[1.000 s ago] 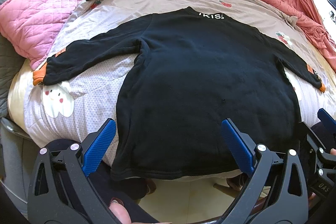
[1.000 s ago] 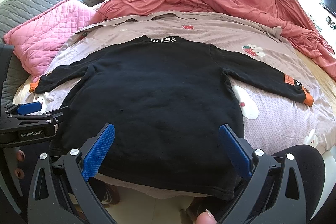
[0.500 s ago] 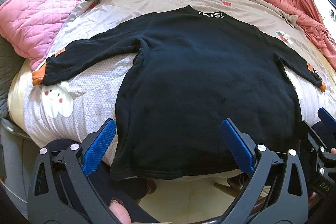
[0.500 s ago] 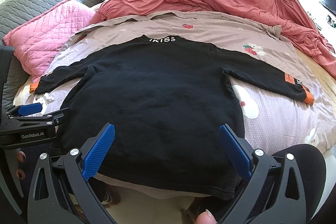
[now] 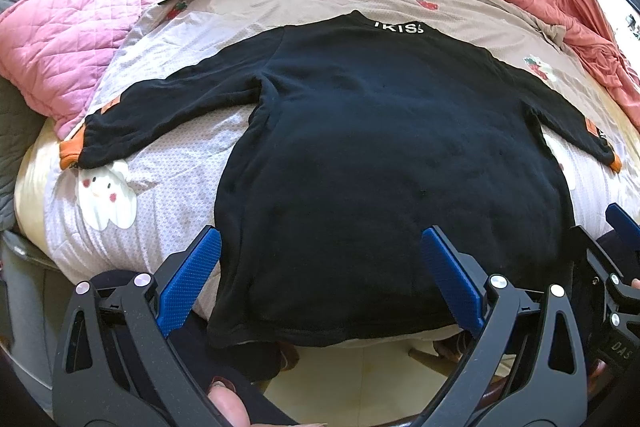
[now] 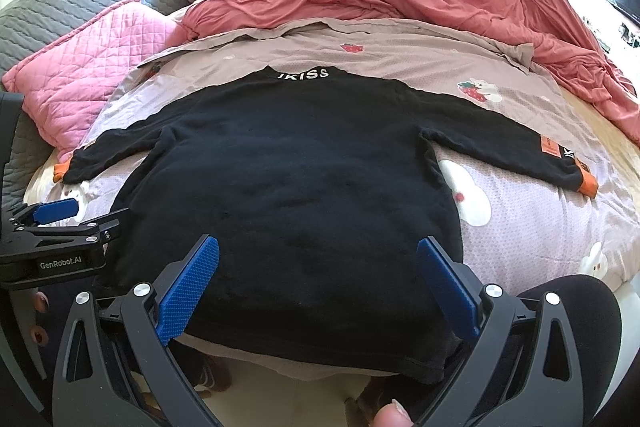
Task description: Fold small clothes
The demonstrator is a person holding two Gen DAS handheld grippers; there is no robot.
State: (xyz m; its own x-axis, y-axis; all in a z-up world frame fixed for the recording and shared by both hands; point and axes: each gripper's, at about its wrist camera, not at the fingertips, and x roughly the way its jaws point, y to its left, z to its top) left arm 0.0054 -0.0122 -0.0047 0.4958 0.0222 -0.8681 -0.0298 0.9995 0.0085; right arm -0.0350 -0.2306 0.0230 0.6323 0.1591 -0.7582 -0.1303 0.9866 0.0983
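Almost nothing is seen to have moved since the earlier frames: the black long-sleeved top [image 5: 384, 167] lies as before, and only a very slight shift of both views is noticed. It is spread flat on the printed bedsheet [image 6: 520, 227] in the middle of the frame, with the collar lettering at the upper centre, both sleeves stretched to the sides, and the hem hanging over the bed edge at the bottom. No fold is made yet, so the whole folding is judged to be left. The left gripper [image 5: 320, 275] and the right gripper [image 6: 318, 277] are held released, with jaws wide apart above the hem, and nothing is grasped.
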